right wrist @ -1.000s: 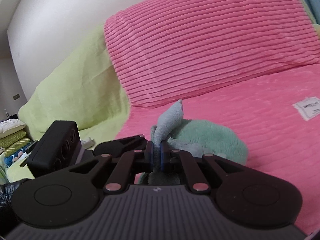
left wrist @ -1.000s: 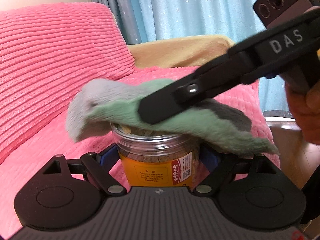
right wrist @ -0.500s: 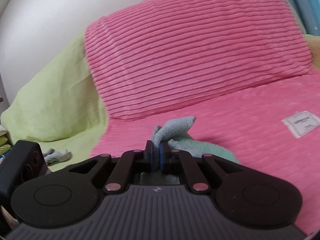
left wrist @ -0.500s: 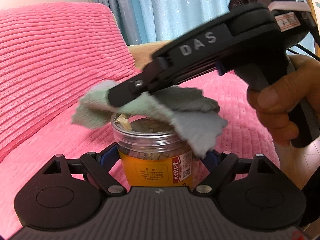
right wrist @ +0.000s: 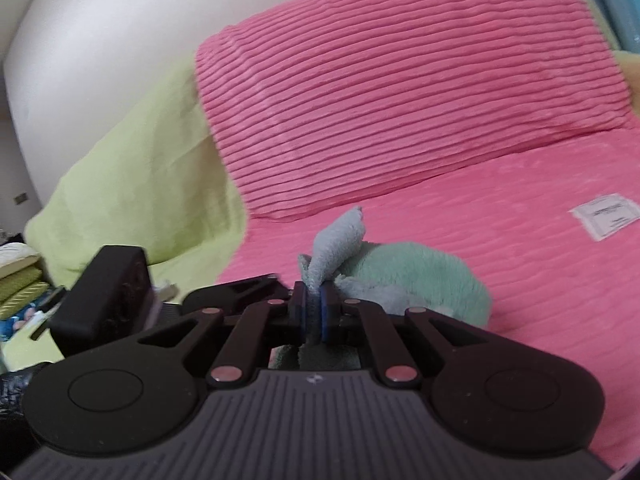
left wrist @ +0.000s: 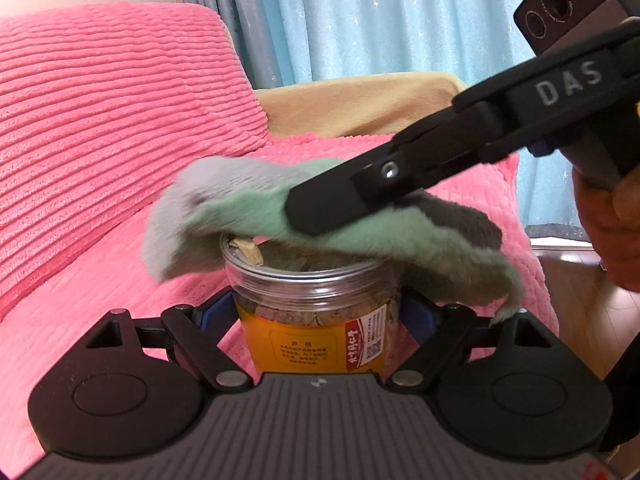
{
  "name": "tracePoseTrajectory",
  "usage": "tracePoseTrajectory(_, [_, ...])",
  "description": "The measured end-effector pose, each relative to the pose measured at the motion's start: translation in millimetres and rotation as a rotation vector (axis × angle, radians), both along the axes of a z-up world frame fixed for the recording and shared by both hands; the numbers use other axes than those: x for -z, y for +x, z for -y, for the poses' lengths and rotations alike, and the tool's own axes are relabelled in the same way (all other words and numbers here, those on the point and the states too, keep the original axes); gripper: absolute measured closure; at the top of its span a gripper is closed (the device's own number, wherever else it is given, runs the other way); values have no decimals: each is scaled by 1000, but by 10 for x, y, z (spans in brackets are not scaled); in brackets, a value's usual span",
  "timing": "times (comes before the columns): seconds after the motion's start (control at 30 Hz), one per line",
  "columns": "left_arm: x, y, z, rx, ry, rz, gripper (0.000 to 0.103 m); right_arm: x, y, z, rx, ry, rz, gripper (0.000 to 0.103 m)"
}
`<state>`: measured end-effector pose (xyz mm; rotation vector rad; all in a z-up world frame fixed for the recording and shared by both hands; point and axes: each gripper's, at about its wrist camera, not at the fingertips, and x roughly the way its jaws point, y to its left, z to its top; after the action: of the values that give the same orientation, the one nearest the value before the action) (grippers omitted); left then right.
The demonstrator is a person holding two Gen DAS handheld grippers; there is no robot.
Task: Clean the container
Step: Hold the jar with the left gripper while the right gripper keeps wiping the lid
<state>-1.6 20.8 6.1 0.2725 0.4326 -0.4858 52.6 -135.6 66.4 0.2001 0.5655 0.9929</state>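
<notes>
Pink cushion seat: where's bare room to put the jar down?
Free: the seat cover between the cloth and the white label, and below the back cushion, left of the jar. Crowded: over the jar's top, where the right hand-held gripper presses the cloth; the left hand-held gripper flanks both jar sides.

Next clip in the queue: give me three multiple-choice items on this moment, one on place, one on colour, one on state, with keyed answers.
1. Where does the cloth lie?
A. over the jar's top
B. under the jar
C. on the floor

2. What colour is the label on the jar?
A. blue
B. orange
C. white

3. How do the right tongs stand?
A. wide open, empty
B. shut on the cloth
C. shut on the jar

Answers: 1 A, the cloth drapes across the rim. 2 B, orange wraps the jar's lower body. 3 B, the pads pinch a cloth fold, while the left tongs clamp the jar.
</notes>
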Motion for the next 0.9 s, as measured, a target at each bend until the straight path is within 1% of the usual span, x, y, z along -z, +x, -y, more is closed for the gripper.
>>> tracePoseTrajectory(0.17, [-13,68,2,-2,-4,-3,18,-4,25,-166,-20,9,2,98])
tracePoseTrajectory(0.37, [-48,140,37,-1,-8,-1,18,11,171,-267,42,-8,35,99])
tracePoseTrajectory(0.5, [-63,169,71,0,-8,2,18,1,240,-180,97,-37,58,99])
tracePoseTrajectory(0.6, [-81,199,108,1,-7,3,18,2,249,-45,121,-41,52,99])
tracePoseTrajectory(0.73, [-88,230,145,2,-3,5,18,10,155,90,139,-32,28,99])
tracePoseTrajectory(0.8, [-77,202,132,2,-1,5,18,5,78,115,141,-30,22,98])
tracePoseTrajectory(0.87, [31,22,54,6,-4,9,18,-2,10,127,135,-26,15,98])
tracePoseTrajectory(0.9, [32,12,51,5,-4,9,18,-6,-12,109,127,-25,13,98])
